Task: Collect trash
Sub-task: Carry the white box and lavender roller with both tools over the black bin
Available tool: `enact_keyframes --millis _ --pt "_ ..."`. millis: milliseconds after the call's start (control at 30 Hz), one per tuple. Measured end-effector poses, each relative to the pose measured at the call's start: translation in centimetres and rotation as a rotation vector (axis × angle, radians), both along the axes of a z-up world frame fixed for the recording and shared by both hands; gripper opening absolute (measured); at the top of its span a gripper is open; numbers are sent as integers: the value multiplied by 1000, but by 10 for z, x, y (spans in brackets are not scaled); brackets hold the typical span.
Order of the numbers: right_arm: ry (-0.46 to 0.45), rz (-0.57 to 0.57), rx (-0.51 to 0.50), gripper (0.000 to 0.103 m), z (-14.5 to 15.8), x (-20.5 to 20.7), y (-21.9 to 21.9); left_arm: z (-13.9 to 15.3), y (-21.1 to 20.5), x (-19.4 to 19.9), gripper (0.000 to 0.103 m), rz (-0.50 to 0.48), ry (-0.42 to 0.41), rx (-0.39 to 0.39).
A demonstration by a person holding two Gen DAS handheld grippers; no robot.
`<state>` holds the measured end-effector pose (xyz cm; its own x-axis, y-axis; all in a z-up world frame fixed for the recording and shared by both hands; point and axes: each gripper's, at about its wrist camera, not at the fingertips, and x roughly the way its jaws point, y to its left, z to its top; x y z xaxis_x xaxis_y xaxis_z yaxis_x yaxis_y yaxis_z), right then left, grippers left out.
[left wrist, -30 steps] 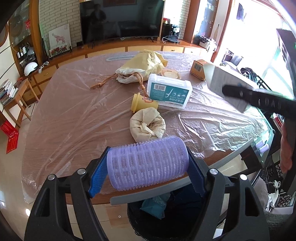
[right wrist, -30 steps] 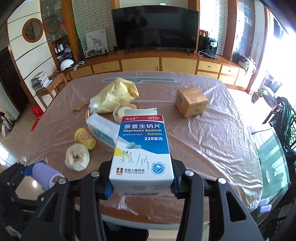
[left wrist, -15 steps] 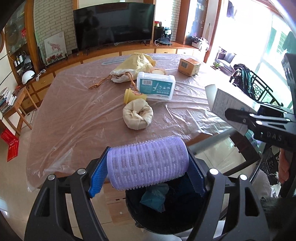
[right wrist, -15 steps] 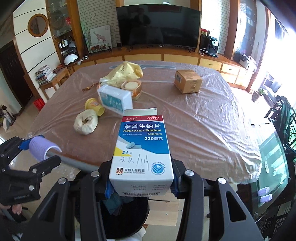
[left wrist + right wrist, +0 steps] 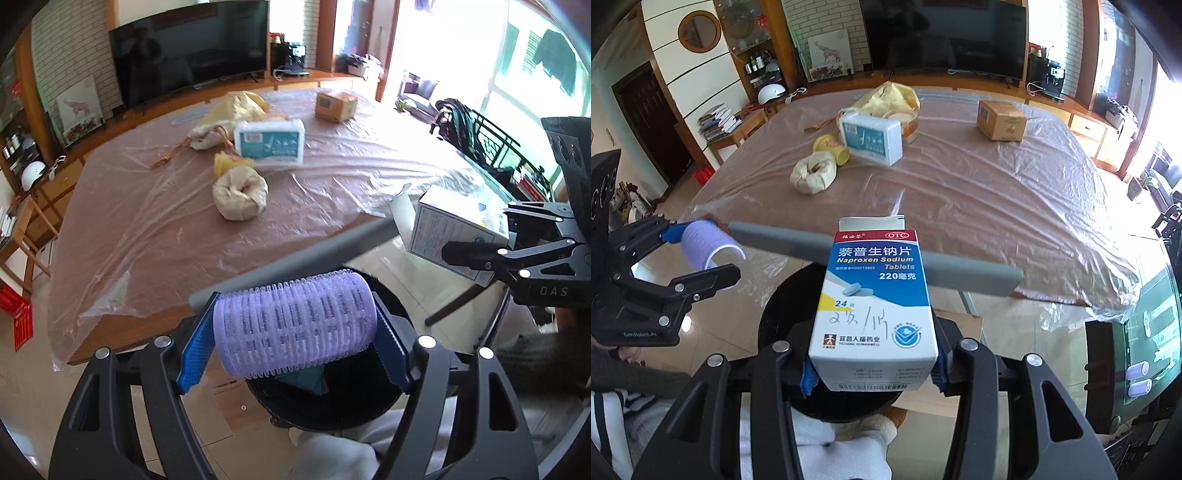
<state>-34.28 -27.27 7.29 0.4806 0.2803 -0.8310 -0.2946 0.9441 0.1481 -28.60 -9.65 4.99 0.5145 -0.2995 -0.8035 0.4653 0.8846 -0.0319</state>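
We hold a purple hair roller (image 5: 295,328) clamped in our left gripper (image 5: 295,332) and a tablet box (image 5: 873,314) in our right gripper (image 5: 873,373), both above the black bin (image 5: 775,317) beside the tabletop (image 5: 979,192).

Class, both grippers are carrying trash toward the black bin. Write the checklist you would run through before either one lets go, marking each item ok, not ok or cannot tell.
1. Left gripper clamps the purple ribbed hair roller by its ends: ok.
2. Right gripper clamps the white and blue tablet box: ok.
3. Roller above the black round trash bin: ok.
4. Tablet box above the bin: ok in the right wrist view.
5. Bin has room: cannot tell.
6. Clear of the grey table edge strip: cannot tell.
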Motion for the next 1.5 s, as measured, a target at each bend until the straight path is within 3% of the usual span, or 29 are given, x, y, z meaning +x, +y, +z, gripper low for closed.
enact_keyframes --millis 300,533,900,1500 --pt "53 91 -49 45 -25 -12 9 -30 -6 -4 77 -68 60 67" --pt "94 126 -104 45 -52 -12 14 -55 -8 -3 77 -67 100 117" --pt "140 109 -153 45 -82 -4 21 -80 -18 -6 77 -72 118 172" --pt "198 80 -219 45 -106 9 38 -111 -28 3 77 -67 165 232"
